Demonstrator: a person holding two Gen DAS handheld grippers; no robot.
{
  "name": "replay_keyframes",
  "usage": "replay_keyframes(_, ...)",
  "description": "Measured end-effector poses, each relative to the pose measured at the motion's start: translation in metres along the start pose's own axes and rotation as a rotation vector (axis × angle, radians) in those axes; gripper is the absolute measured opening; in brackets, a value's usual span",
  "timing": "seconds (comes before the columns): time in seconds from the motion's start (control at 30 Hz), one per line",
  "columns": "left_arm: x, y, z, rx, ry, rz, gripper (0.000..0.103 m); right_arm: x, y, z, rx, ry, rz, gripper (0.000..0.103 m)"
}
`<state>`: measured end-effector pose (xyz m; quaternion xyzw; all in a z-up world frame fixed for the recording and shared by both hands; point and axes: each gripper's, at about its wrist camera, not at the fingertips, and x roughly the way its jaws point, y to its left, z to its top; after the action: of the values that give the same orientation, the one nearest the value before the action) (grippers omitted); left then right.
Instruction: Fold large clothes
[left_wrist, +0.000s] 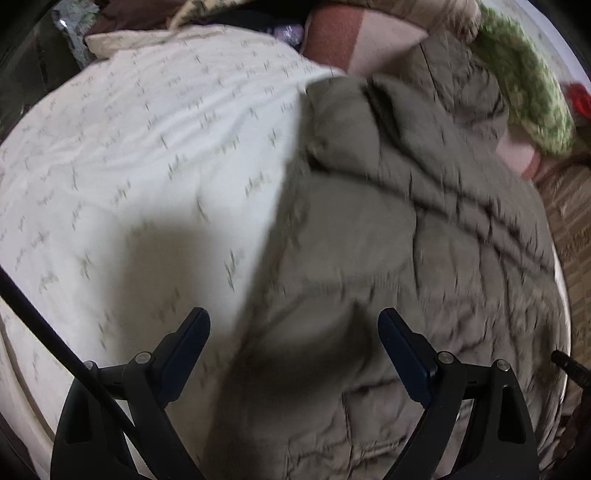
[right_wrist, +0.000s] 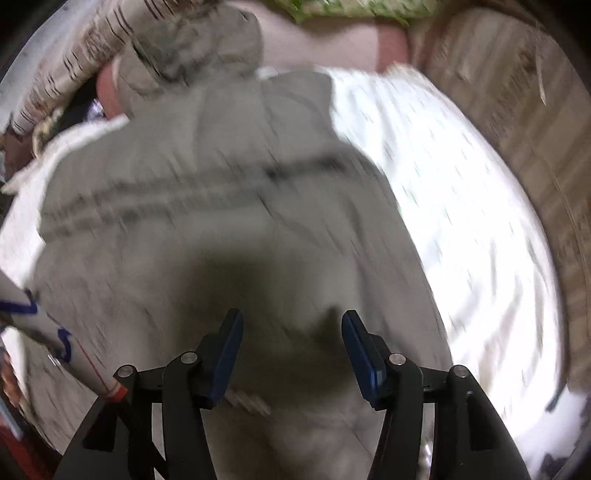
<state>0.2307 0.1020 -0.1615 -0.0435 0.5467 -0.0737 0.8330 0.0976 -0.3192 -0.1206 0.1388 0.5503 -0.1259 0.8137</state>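
both tongs point down over a grey quilted coat (left_wrist: 388, 240) spread on a white sheet (left_wrist: 129, 147). left tongs (left_wrist: 293, 321) gape wide, empty; right tongs (right_wrist: 291, 325) released, empty.

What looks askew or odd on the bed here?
The grey jacket lies bunched on the white sheet, its collar crumpled. Otherwise nothing stands out; both views are blurred.

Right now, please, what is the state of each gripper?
Left gripper: jaws open wide, holding nothing, above the grey quilted jacket.
Right gripper: jaws open, holding nothing, above the same jacket.
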Motion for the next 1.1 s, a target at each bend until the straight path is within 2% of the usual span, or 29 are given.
replay_keyframes(0.1, 0.008, -0.006, -0.018, 0.019, 0.059, -0.036, 0.092, 0.005, -0.025, -0.033, 0.055, 0.053, 0.005, 0.061)
replay_keyframes(0.2, 0.001, -0.014, -0.035, 0.076, 0.026, -0.008, 0.090, -0.004, -0.043, -0.059, 0.092, 0.057, 0.026, 0.062)
replay_keyframes(0.27, -0.004, -0.014, -0.044, 0.096, 0.014, -0.016, 0.088, -0.008, -0.048, -0.073, 0.077, 0.062, 0.021, 0.062)
replay_keyframes(0.47, -0.020, -0.003, -0.052, 0.067, 0.002, -0.056, 0.086, -0.025, -0.046, -0.104, 0.030, 0.057, -0.012, 0.062)
replay_keyframes(0.53, -0.032, 0.002, -0.047, 0.046, -0.031, -0.064, 0.086, -0.036, -0.042, -0.106, 0.018, 0.038, -0.023, 0.062)
replay_keyframes(0.6, -0.048, 0.004, -0.043, 0.038, -0.100, -0.044, 0.086, -0.049, -0.038, -0.103, 0.027, 0.012, 0.002, 0.063)
replay_keyframes(0.7, -0.066, 0.005, -0.032, 0.039, -0.191, -0.001, 0.086, -0.078, -0.024, -0.084, 0.020, -0.060, 0.057, 0.067)
replay_keyframes(0.87, -0.055, -0.004, -0.013, 0.058, -0.210, 0.026, 0.086, -0.103, 0.031, -0.036, -0.032, -0.139, 0.158, 0.071)
replay_keyframes(0.97, -0.043, -0.019, -0.003, 0.092, -0.204, 0.035, 0.086, -0.107, 0.066, 0.009, -0.045, -0.197, 0.216, 0.073)
replay_keyframes(1.1, -0.034, -0.034, 0.004, 0.139, -0.210, 0.056, 0.086, -0.110, 0.121, 0.085, -0.077, -0.294, 0.238, 0.082)
